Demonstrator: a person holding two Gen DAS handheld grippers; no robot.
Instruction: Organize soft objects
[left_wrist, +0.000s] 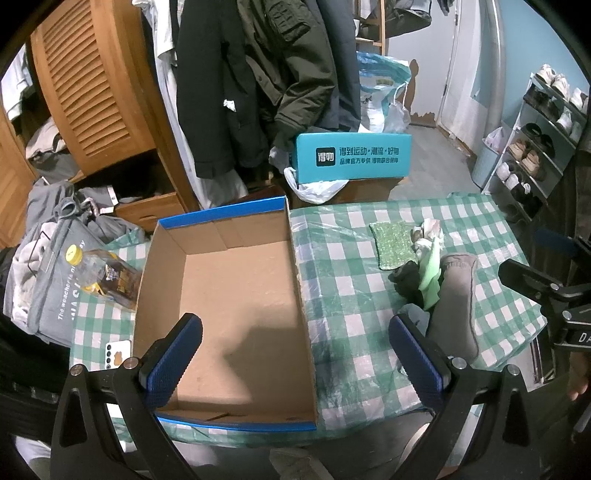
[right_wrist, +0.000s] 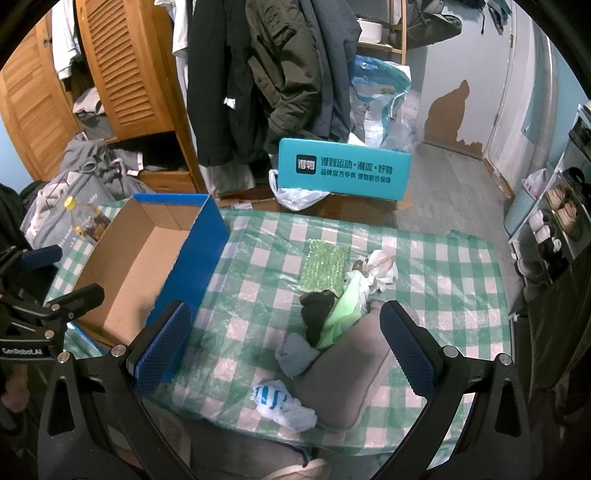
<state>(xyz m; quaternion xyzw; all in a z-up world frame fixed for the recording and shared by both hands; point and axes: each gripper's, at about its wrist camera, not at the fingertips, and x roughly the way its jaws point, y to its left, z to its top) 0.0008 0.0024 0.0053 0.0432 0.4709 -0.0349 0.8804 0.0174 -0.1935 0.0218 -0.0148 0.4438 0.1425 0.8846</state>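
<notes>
1. Left wrist view: the left tongs (left_wrist: 295, 354) are spread wide and grip nothing, hanging over the open cardboard shoebox (left_wrist: 236, 295), whose brown interior is bare and whose rim is blue.
2. To the right of the box, a cluster of soft objects lies on the surface (left_wrist: 347, 258), covered by a green-and-white check cloth under clear plastic: a glittery green sponge cloth (left_wrist: 393, 243), a crumpled white rag (left_wrist: 428, 229), a black sock (left_wrist: 408, 282), a pale green cloth (left_wrist: 432, 273) and a long grey-brown sock (left_wrist: 456, 306).
3. Left of the box lies a plastic bottle (left_wrist: 107, 275) with a yellow cap; behind the surface hang dark coats (left_wrist: 258, 74), with a teal box (left_wrist: 354, 157) below and a shoe rack (left_wrist: 535, 147) on the right.
4. Right wrist view: the right tongs (right_wrist: 284, 350) are also wide open and empty, above the same heap. Here the grey-brown sock (right_wrist: 347, 376) lies nearest, with a blue-grey sock (right_wrist: 295, 354) touching its left side and a blue-striped white wad (right_wrist: 277, 400) near the front edge.
5. The shoebox (right_wrist: 147, 266) sits well to the left; the left tongs (right_wrist: 51, 280) show at the far left edge.
</notes>
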